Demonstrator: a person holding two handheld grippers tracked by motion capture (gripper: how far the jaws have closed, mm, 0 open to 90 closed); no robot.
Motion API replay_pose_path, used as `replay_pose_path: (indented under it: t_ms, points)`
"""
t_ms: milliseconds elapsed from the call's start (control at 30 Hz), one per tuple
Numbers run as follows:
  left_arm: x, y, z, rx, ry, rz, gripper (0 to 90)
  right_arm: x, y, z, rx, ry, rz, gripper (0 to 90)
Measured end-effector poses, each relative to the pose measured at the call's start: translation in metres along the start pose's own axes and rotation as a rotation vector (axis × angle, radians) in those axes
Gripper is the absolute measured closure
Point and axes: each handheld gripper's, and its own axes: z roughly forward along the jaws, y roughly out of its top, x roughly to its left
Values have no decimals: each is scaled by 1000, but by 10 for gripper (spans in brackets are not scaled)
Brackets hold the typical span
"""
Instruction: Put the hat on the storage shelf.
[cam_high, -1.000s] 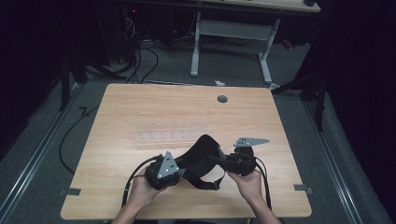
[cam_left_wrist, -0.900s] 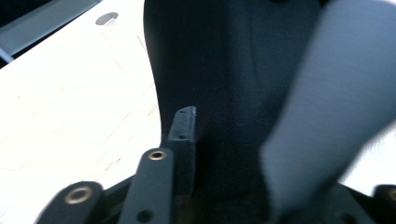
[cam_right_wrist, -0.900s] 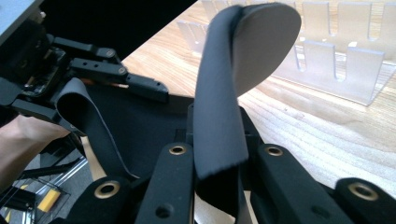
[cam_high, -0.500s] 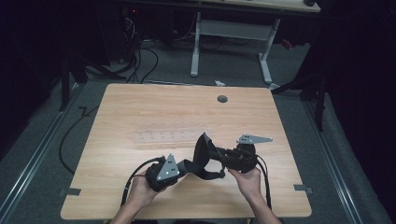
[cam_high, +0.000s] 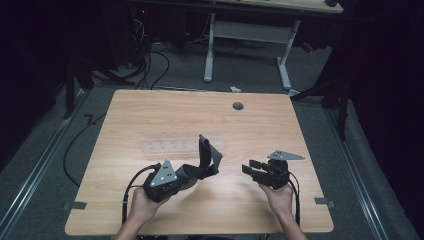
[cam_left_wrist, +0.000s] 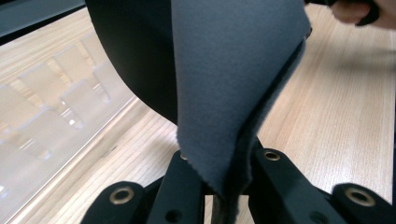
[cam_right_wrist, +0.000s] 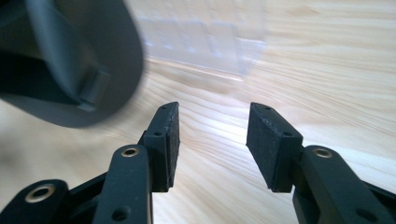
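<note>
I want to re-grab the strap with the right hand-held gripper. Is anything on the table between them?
Nothing visible. Bare table lies between the open right hand-held gripper and the strap, which the left hand-held gripper holds. The clear tray sits farther back, off that path.

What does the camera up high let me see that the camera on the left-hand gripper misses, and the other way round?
High view: the whole table, both hands, the left gripper, the right gripper with jaws apart and nothing between them, and the dark grey strap standing up in a loop.

Left gripper view: the jaws shut on the strap's edge, and the felt-like grain of the cloth.

Both: the strap, the wooden tabletop and the clear plastic tray lying flat on it.
</note>
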Motion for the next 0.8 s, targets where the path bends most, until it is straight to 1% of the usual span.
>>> replay_pose_path:
  t_ms: [133, 233, 367, 467, 533, 567, 600, 700, 767, 800]
  points:
    - [3, 5, -4, -21, 4, -16, 860, -10, -8, 3, 1, -57, 8, 524]
    - [6, 7, -6, -32, 11, -17, 860, -15, -13, 5, 19, -126, -6, 509]
    - [9, 9, -8, -46, 27, -34, 859, -22, -19, 7, 40, -197, -28, 496]
    - [11, 10, -10, -54, 34, -36, 859, -28, -24, 10, 53, -228, -32, 488]
    - [12, 11, -12, -65, 40, -46, 859, -31, -26, 12, 66, -258, -36, 483]
    - [12, 12, -13, -69, 41, -47, 859, -35, -28, 14, 71, -277, -43, 476]
    - [13, 13, -14, -73, 45, -50, 859, -35, -28, 14, 71, -277, -43, 476]
    - [16, 16, -16, -86, 54, -59, 859, -39, -31, 16, 70, -307, -44, 468]
    - [18, 19, -18, -97, 60, -57, 859, -41, -33, 15, 68, -320, -37, 464]
    - [18, 20, -19, -100, 61, -62, 859, -42, -35, 15, 69, -323, -36, 462]
